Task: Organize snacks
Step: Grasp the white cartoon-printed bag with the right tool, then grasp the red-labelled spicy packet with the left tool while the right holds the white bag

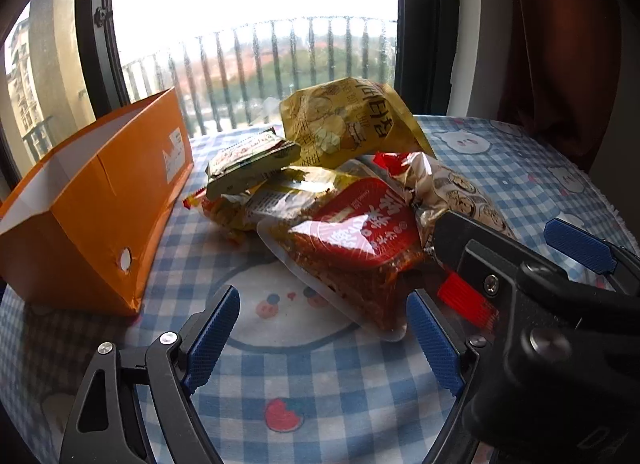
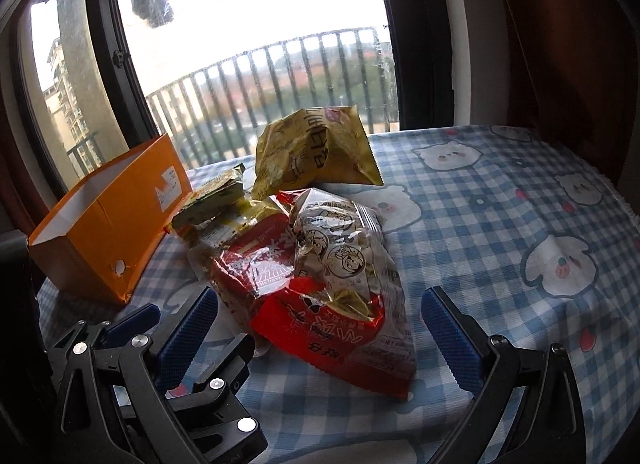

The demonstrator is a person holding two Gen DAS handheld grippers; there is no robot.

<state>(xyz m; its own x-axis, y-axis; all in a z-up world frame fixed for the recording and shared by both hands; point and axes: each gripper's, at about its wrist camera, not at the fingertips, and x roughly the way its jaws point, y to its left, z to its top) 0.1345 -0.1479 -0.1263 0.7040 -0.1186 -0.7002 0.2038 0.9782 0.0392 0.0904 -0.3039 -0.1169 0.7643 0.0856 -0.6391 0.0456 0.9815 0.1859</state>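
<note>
Two grippers, both spread wide and both holding nothing. Left gripper (image 1: 322, 324): low over the checked tablecloth (image 1: 280, 392), blue pads either side of bare cloth, near corner of the red packet (image 1: 352, 232) just ahead and slightly to its right. Right gripper (image 2: 316, 320): straddling the near end of the clear cartoon-printed bag (image 2: 344, 264), pads apart from the film on both sides, not yet closing. Sits crowded against the left gripper on its inner side, likely because both aim at the same small heap. Snacks all piled together straight ahead: clear bag lying on top of the red packet, small green packet (image 1: 252, 159) stacked on yellowish wrappers farther on, puffy yellow bag (image 1: 348, 123) propped at the far end toward the window (image 1: 256, 3). Heaped like that probably as dumped, awaiting sorting. Orange box (image 1: 100, 199) forward and to the left of both tools, open side up, nothing visible inside from this angle, touching no packet; looks to be the intended destination, set within easy reach of the left tool. Seems an early stage: no snack put away. Makes sense to take the top bag first, since lifting the red packet underneath would drag it along. Slippery, air-filled film; calls for a pinch at the crimped end rather than across the belly.
</note>
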